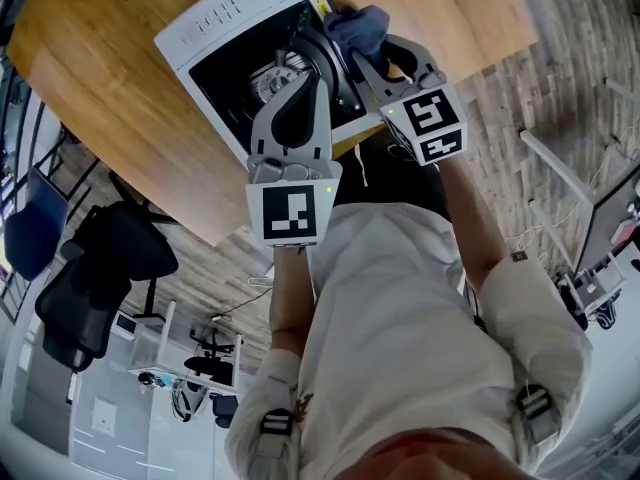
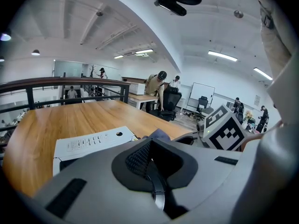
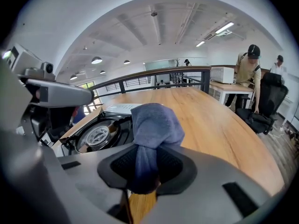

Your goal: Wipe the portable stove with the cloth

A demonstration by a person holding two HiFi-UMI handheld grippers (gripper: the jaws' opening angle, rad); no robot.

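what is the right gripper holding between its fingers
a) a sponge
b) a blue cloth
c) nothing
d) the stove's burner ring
b: the right gripper view shows the blue cloth pinched between the fingers of the right gripper, with its bunched end sticking out past them.

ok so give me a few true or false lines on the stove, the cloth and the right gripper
1. The right gripper is shut on the blue cloth. True.
2. The stove sits on a glass table. False: the table is wooden.
3. The stove's control panel is white. True.
4. The cloth lies spread flat over the burner. False: it is bunched up in the right gripper's jaws, and the burner is uncovered.
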